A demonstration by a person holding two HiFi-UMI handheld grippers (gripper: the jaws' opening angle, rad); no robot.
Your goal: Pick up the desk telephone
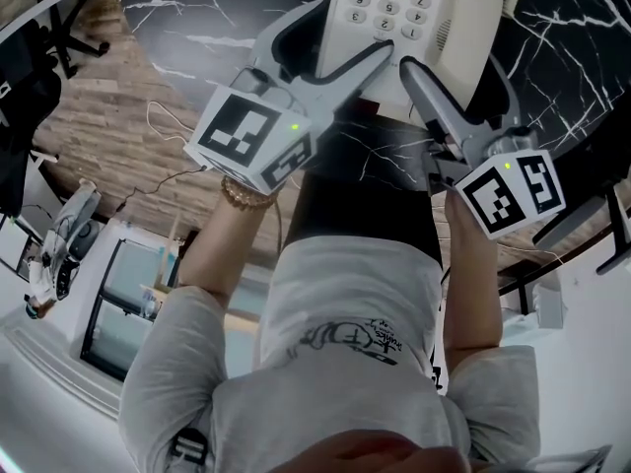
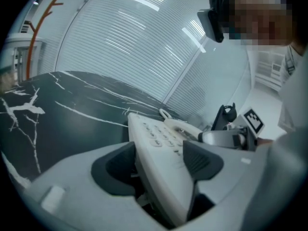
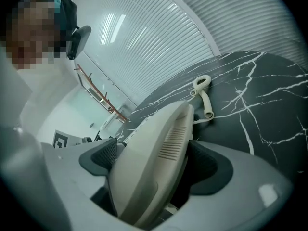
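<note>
The beige desk telephone (image 1: 394, 8) lies on the black marble table (image 1: 562, 37), keypad up. My left gripper (image 1: 350, 30) straddles its near left part, one jaw over the keypad face and one outside the left edge. My right gripper (image 1: 454, 67) straddles the handset side on the right. In the left gripper view the telephone (image 2: 159, 143) runs between the pads with a dark gap at the left pad. In the right gripper view its ribbed side (image 3: 154, 158) stands between the pads, a gap showing at the right one. Both grippers stand open around the telephone.
A beige cord end (image 3: 204, 97) lies on the table (image 3: 260, 105) beyond the telephone. A black stand (image 2: 226, 117) rises behind the right gripper's marker cube (image 2: 253, 121). A desk chair (image 1: 59, 37) and thin cables (image 1: 168, 131) sit on the floor to the left.
</note>
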